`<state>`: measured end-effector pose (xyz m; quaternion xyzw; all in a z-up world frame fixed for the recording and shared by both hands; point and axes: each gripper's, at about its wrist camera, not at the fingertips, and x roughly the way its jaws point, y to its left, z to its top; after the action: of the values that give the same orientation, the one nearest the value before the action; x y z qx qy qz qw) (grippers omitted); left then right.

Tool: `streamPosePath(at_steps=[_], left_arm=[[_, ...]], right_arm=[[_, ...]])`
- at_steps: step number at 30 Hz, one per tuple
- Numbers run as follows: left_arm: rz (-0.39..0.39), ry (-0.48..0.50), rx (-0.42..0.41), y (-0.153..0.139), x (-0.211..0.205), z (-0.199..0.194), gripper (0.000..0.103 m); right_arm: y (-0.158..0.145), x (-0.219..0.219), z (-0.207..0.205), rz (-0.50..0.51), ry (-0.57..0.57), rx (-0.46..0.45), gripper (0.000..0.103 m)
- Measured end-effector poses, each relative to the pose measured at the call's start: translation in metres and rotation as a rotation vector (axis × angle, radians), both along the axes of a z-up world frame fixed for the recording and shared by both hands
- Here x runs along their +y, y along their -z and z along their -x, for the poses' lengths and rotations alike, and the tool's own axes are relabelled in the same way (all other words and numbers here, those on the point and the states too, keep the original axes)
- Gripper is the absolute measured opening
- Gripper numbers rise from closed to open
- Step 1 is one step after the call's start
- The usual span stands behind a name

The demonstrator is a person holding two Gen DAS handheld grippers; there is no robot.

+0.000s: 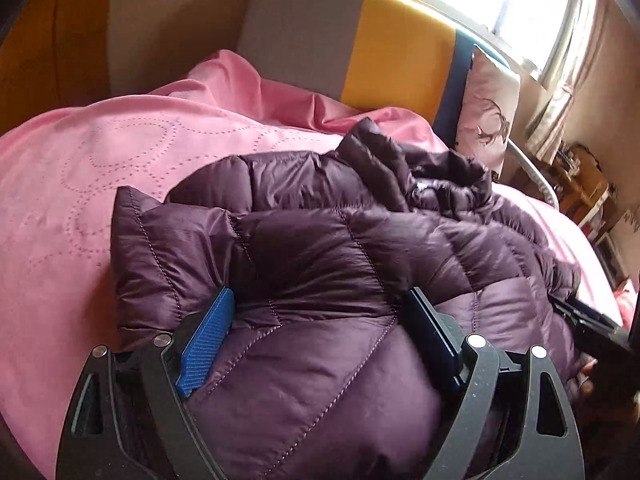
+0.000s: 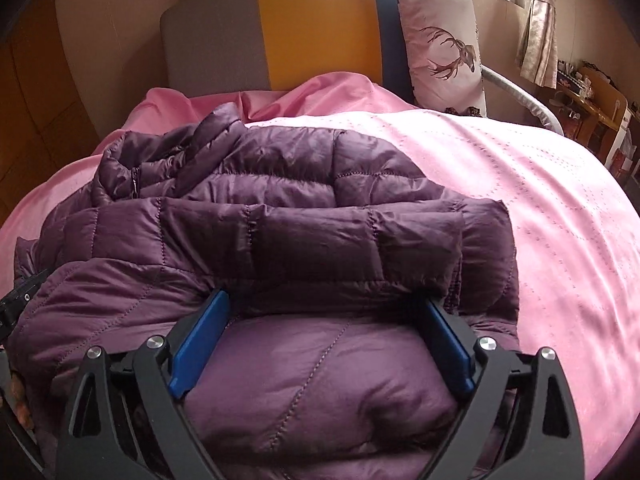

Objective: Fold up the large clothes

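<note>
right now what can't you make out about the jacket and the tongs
- Purple jacket, near hem: both wrist views, covered by the tongs' frames and cut off by the bottom edge.
- Right tongs: left wrist view, cropped at the right edge, so their spread is unreadable there.
- Left tongs: right wrist view, only a sliver at the left edge.

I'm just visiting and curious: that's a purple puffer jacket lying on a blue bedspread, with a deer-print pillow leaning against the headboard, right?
Nearly. The bedspread is pink, not blue; the right wrist view shows it plainly. The rest holds: a purple puffer jacket lies on it, and a deer-print pillow leans against the headboard.
</note>
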<state>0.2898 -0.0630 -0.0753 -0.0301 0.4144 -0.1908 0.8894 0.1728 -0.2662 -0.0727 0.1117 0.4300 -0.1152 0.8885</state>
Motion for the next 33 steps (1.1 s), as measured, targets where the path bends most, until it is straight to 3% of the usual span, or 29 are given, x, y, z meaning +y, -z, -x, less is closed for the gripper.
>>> streamPosePath(at_steps=[10,13,15,18,21,25,28,33], left_arm=[[0.008,-0.001,0.011,0.016,0.002,-0.007,0.086],[-0.047,-0.019,0.014,0.007,-0.004,0.0,0.086],[-0.091,-0.065,-0.017,-0.009,-0.002,0.016,0.086],[-0.088,-0.092,-0.105,-0.033,0.002,0.049,0.086],[-0.068,-0.044,-0.156,-0.045,-0.007,0.075,0.086],[-0.108,0.032,-0.108,-0.028,-0.03,0.076,0.086],[-0.101,0.024,-0.042,-0.011,-0.032,0.066,0.087],[-0.081,0.032,0.021,0.009,-0.031,0.052,0.09]], right_arm=[[0.017,-0.002,-0.01,0.009,-0.009,0.022,0.093],[0.015,-0.004,-0.008,-0.005,-0.01,0.013,0.094],[0.009,-0.004,-0.008,-0.006,-0.011,0.019,0.094],[-0.007,0.001,-0.004,0.044,-0.016,0.051,0.095],[-0.034,0.006,0.011,0.025,0.001,-0.027,0.095],[-0.042,0.023,0.001,0.031,-0.068,-0.044,0.096],[-0.017,0.029,-0.017,0.057,-0.077,0.029,0.098],[0.011,0.026,-0.027,0.033,-0.081,0.042,0.101]])
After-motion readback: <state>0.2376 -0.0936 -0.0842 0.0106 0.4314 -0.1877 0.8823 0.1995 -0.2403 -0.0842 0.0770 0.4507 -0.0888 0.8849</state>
